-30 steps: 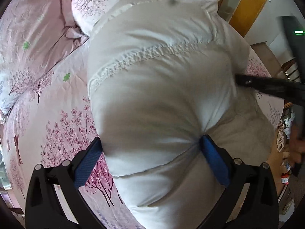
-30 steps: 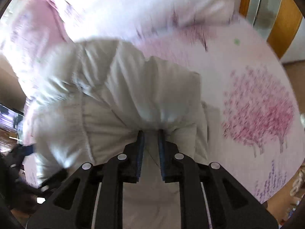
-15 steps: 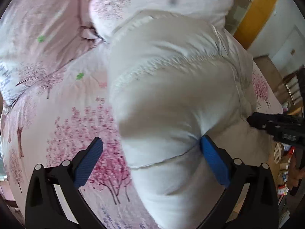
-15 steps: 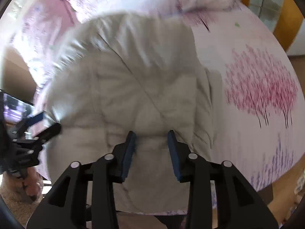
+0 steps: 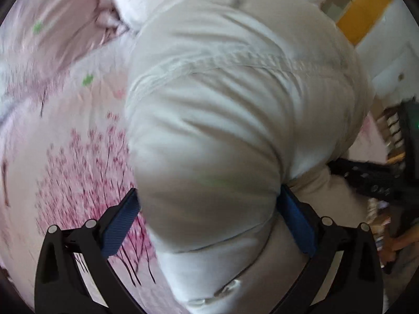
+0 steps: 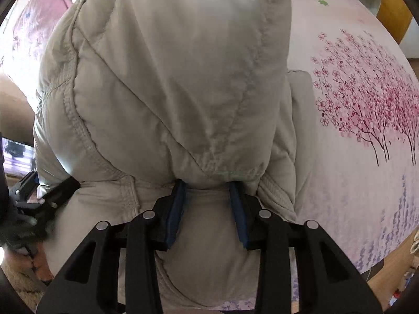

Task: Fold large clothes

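I am in a home bedroom: a bed (image 6: 353, 39) with pink blossom-print sheets and a pillow (image 5: 65, 26) at its head.

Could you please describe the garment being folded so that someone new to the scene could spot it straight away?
Look at the bed with its pink sheet printed with cherry-blossom trees. On it lies the jacket, a bulky heap that fills most of both views, with both grippers at its near edge. It is the only plain thing there: puffy, off-white and seamed, against the patterned pink bedding.
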A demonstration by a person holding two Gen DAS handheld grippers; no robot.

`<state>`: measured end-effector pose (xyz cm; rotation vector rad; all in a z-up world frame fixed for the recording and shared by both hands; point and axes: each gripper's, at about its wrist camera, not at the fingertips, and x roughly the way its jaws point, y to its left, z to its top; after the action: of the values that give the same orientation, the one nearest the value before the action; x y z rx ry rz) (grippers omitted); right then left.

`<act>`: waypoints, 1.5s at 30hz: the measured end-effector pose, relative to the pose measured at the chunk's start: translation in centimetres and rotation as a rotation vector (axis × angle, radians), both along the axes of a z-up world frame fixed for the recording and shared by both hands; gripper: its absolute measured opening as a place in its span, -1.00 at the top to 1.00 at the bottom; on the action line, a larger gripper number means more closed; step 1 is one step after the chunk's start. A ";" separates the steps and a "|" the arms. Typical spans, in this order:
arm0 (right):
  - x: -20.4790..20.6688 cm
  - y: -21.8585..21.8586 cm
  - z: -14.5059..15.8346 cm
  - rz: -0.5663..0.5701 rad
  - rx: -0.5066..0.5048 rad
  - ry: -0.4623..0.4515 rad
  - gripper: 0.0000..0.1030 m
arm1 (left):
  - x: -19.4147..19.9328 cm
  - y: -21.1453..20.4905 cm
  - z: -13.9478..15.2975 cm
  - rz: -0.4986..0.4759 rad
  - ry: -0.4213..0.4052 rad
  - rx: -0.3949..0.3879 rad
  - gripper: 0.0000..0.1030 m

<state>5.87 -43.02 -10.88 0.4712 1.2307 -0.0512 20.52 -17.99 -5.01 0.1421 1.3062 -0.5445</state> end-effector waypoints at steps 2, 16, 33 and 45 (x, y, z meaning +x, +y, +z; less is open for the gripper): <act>-0.2 0.0 0.2 -0.001 0.000 -0.004 0.31 | -0.5 0.9 1.6 0.012 -0.042 -0.002 -0.96; -1.0 -0.6 0.4 -0.023 0.016 -0.038 0.30 | -0.8 4.7 1.7 0.082 -0.039 -0.086 -0.96; -0.7 -0.2 0.4 -0.016 0.001 -0.036 0.27 | -1.1 4.0 0.5 0.051 -0.088 -0.010 -0.97; -3.4 -2.9 4.5 -0.135 0.067 -0.227 -0.96 | -0.5 6.3 1.9 0.118 -0.014 -0.136 -0.96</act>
<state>2.50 -45.95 -6.41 0.6019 0.9795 -0.0698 20.02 -11.65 -3.09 -0.0432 1.2516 -0.5286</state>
